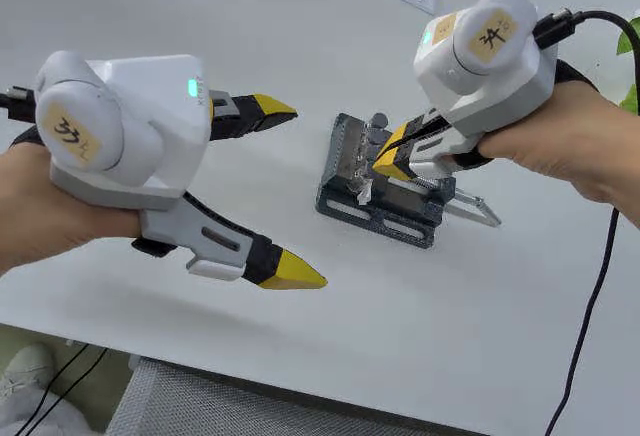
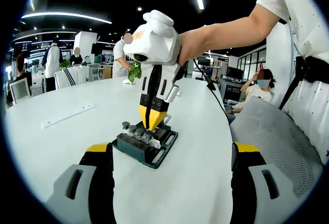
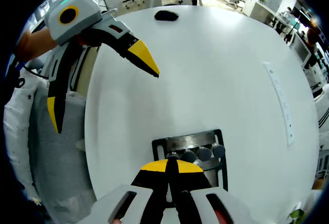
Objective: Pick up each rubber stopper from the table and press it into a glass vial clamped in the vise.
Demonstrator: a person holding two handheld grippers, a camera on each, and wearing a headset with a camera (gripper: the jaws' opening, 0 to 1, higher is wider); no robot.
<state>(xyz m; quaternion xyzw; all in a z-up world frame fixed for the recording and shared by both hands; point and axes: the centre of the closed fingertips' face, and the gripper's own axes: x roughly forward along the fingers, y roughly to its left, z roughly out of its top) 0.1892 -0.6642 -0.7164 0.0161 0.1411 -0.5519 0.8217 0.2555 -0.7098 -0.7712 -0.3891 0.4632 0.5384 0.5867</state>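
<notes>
Pressing is judged the step in hand: the right tongs (image 1: 392,161) are closed, tips on the stoppers (image 3: 204,153) in the vise (image 1: 340,206) directly beneath them. The left tongs (image 1: 297,194) are held wide open, well apart, leaving access clear.

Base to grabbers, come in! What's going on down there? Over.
Left gripper open, hovering away from the vise. Right gripper shut, tips down at the vials, grey stoppers in them. Black cable hangs off to the side, not blocking.
</notes>
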